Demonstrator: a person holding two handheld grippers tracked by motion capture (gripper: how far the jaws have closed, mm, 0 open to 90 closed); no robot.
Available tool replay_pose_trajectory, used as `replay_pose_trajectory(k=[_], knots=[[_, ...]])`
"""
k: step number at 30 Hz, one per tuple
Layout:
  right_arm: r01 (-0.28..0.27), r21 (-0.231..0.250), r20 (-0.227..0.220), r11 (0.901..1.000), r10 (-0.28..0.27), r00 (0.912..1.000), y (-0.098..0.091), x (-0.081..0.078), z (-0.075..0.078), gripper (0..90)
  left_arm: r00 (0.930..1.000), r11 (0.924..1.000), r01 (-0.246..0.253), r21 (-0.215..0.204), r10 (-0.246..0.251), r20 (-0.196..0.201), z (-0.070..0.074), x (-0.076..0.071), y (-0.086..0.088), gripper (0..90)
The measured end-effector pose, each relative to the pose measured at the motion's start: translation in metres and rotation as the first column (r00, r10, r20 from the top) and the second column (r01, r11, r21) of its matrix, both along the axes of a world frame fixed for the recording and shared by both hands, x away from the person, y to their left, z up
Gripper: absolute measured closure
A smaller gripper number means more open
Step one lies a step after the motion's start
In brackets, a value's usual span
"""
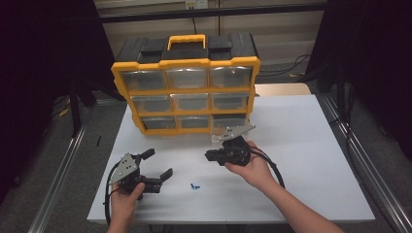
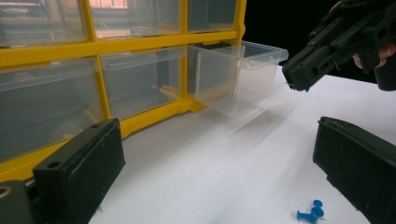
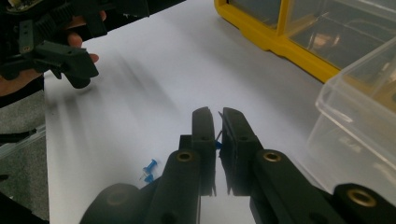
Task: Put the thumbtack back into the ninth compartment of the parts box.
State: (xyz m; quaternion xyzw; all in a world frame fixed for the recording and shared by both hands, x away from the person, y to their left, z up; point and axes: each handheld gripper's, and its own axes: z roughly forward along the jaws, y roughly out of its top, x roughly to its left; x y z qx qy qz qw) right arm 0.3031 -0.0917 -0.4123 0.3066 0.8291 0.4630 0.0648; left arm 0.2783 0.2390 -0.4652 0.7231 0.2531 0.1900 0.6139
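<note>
Pinching a small blue plastic push pin [image 3: 218, 144] between its nearly closed black jaws, the right gripper [image 3: 218, 122] hangs above the white table [image 1: 301, 145], with the pulled-out clear plastic drawer [image 2: 240, 74] of the yellow-framed organiser [image 1: 187, 90] just beside it, toward the cabinet. Two more blue pins [image 2: 312, 212] lie on the smooth tabletop nearer the left gripper [image 1: 158, 163], whose padded jaws stand spread wide and empty.
</note>
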Motion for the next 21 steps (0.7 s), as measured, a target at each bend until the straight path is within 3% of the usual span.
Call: replay_pose_trajectory(k=[11,13,14,16,21], knots=[[0.013,-0.005,-0.007,0.9999,-0.013,0.9999,-0.005,0.007,0.009,85.1,0.9999,0.9999,0.013,0.000,-0.013,0.005,0.000,0.001,0.000,2.0],[0.013,0.003,-0.008,0.9999,-0.013,0.9999,-0.006,0.009,0.012,85.1,1.0000,1.0000,0.002,-0.001,-0.002,0.003,0.000,0.001,0.000,2.0],[0.013,0.003,-0.008,0.9999,-0.013,0.9999,-0.006,0.009,0.012,85.1,0.9995,0.9995,-0.032,0.008,0.032,0.002,0.000,-0.001,-0.001,2.0],[0.017,0.001,-0.009,0.9999,-0.017,0.9998,-0.008,0.011,0.015,85.1,1.0000,1.0000,0.001,0.000,-0.001,0.004,0.000,0.001,0.000,2.0],[0.031,0.009,-0.001,0.9995,-0.031,0.9995,-0.010,0.014,0.020,85.1,1.0000,1.0000,0.001,-0.005,-0.001,0.003,0.000,0.001,0.000,2.0]])
